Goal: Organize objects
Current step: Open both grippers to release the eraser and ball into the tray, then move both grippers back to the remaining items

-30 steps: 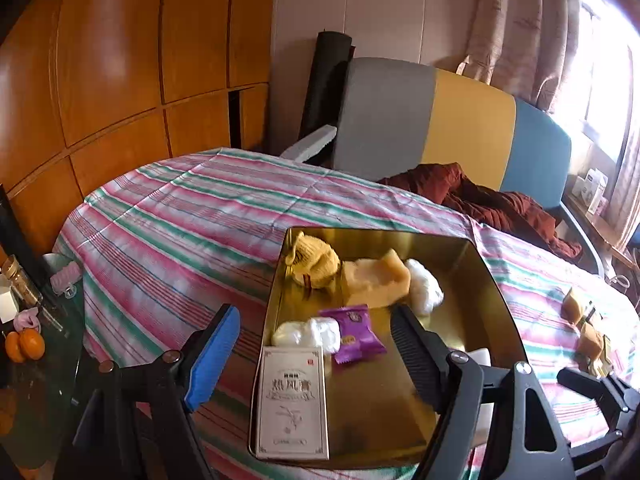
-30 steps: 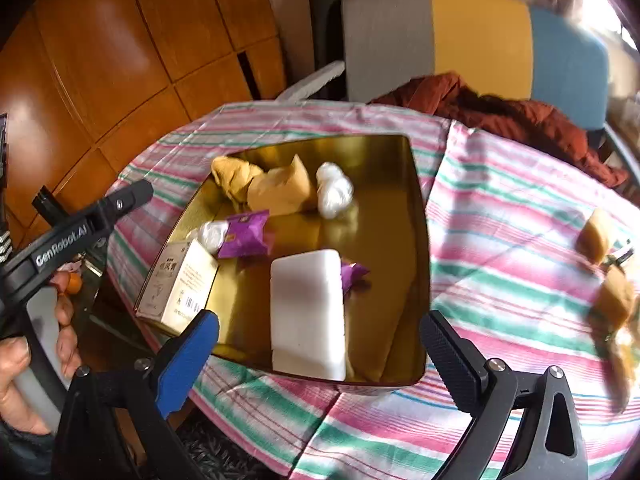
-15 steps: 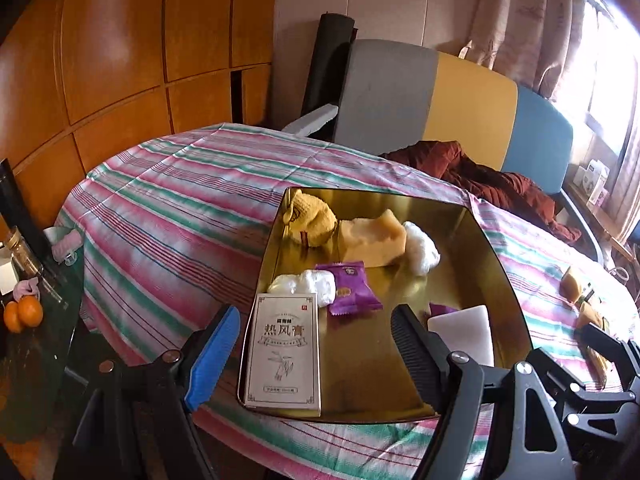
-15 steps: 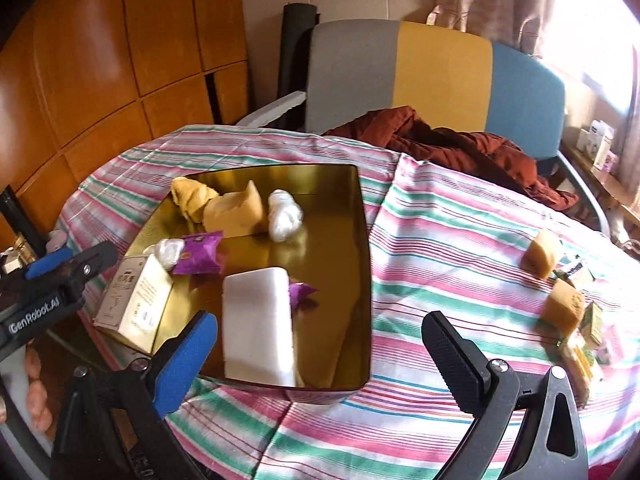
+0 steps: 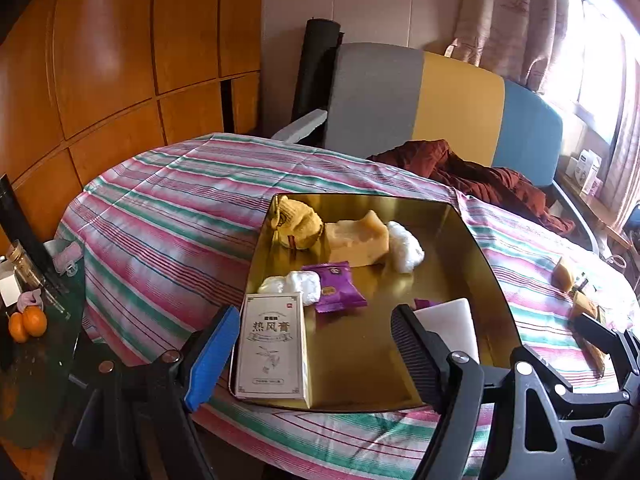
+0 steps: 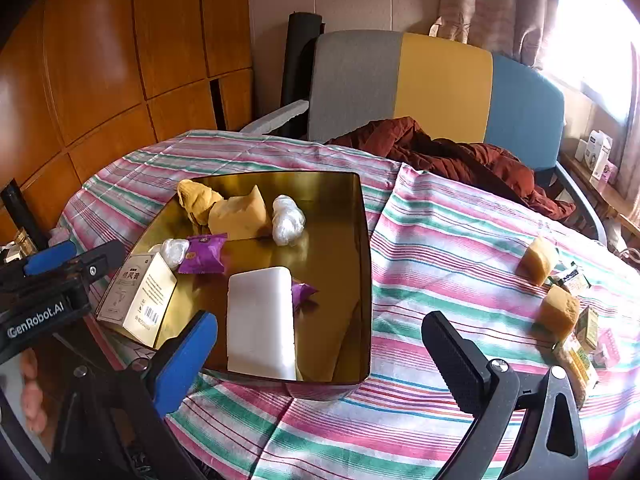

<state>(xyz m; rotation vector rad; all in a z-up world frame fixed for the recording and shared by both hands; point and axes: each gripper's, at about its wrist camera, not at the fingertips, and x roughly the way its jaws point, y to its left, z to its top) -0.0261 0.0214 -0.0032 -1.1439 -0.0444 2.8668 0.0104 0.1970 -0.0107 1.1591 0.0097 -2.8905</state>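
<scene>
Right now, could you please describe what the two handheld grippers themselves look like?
Both are black plastic frames with silver bolt heads. Each of the left gripper and the right gripper has one finger faced with a blue pad and the other with a black ribbed pad. White "GenRobot.AI" lettering marks the left gripper's body. No cables show.

Wood-panelled wall [image 5: 100, 80], tricolour sofa [image 5: 440, 108], sunlit curtained window [image 5: 592, 40].

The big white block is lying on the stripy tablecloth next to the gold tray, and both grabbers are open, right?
Not quite. The white block lies inside the gold tray, not on the tablecloth; the right wrist view shows it. The rest holds: the left gripper and right gripper both have their jaws open.
</scene>
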